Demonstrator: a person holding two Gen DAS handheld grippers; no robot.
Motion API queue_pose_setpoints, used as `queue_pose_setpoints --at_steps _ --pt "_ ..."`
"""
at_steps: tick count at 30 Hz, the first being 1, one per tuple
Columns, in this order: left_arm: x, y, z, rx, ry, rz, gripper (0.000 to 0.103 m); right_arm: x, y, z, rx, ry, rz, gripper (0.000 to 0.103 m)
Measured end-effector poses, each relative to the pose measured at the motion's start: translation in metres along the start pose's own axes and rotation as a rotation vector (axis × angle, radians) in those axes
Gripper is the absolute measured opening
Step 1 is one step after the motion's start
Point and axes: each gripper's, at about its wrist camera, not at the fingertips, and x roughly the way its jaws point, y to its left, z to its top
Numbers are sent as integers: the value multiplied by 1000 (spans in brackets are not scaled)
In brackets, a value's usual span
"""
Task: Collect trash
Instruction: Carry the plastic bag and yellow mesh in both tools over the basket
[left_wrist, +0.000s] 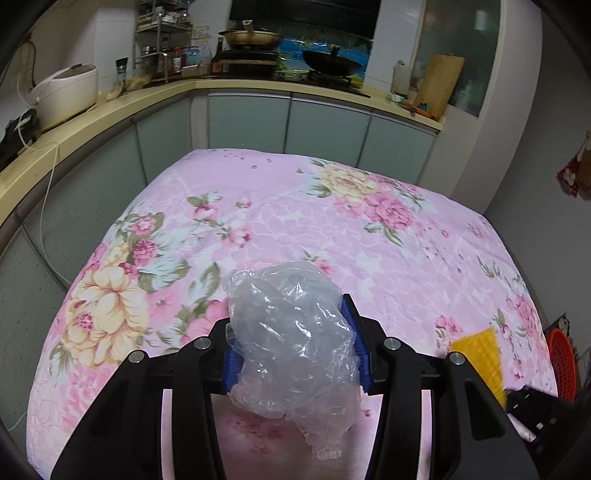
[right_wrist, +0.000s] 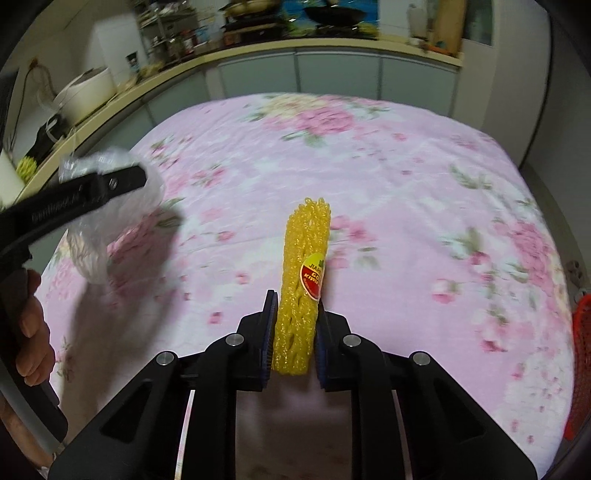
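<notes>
My left gripper is shut on a crumpled clear plastic bag, which bulges out above and below its blue pads. My right gripper is shut on a yellow foam fruit net with a red and yellow sticker; the net stands upright between the pads and is squeezed flat. From the right wrist view, the left gripper with the plastic bag hangs at the left, held by a hand. In the left wrist view the yellow net shows at the lower right.
Both grippers hover over a table covered in pink floral cloth. A kitchen counter with a rice cooker, bottles and a stove with pans runs behind. A red plastic basket sits off the table's right edge.
</notes>
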Motion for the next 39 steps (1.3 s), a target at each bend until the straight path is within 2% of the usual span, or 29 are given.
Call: queue_pose_setpoints --at_steps 11,26,33,39 --pt "-10 -46 -13 84 -1 -38 45 -36 -63 -6 106 -69 -55 18" --pt "-36 -113 -23 222 -23 -86 45 -94 -124 -23 211 -156 -82 18" --pt "-35 -169 -33 309 -7 -160 45 -119 -161 -36 281 -182 -113 18" --pt "-31 -240 -51 407 33 -284 45 -144 -216 -58 393 -194 -188 18"
